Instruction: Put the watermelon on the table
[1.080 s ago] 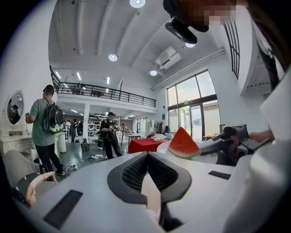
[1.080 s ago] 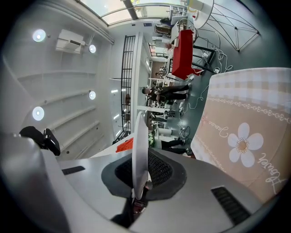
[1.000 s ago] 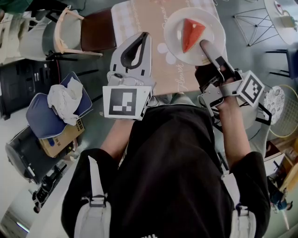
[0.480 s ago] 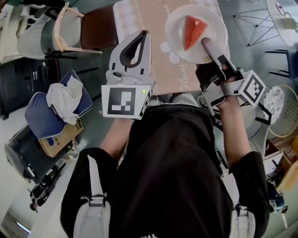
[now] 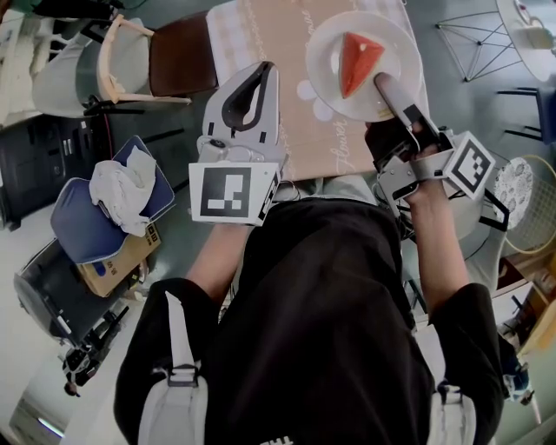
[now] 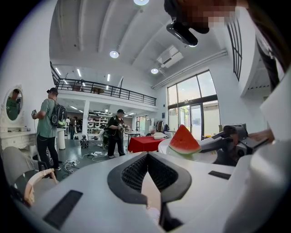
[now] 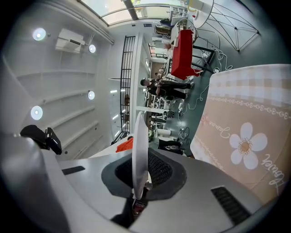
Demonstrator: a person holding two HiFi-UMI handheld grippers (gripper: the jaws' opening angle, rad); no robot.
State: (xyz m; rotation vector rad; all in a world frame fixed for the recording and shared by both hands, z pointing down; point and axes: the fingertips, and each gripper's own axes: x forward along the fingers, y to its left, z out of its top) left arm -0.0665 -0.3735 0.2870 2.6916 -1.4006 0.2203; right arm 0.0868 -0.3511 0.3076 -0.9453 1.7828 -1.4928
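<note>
Over at the left, left gripper (image 5: 269,71), jaws together, nothing between, above the table (image 5: 261,26) edge. Further right, watermelon (image 5: 358,59) lying on the white plate (image 5: 323,39), right gripper (image 5: 383,85) clamped on its rim.

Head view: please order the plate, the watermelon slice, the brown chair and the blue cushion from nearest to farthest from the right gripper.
1. Plate: its rim is held in the right gripper.
2. Watermelon slice: on the plate, just past the jaws.
3. Brown chair: upper left, beside the table.
4. Blue cushion: far left, under a white cloth.
</note>
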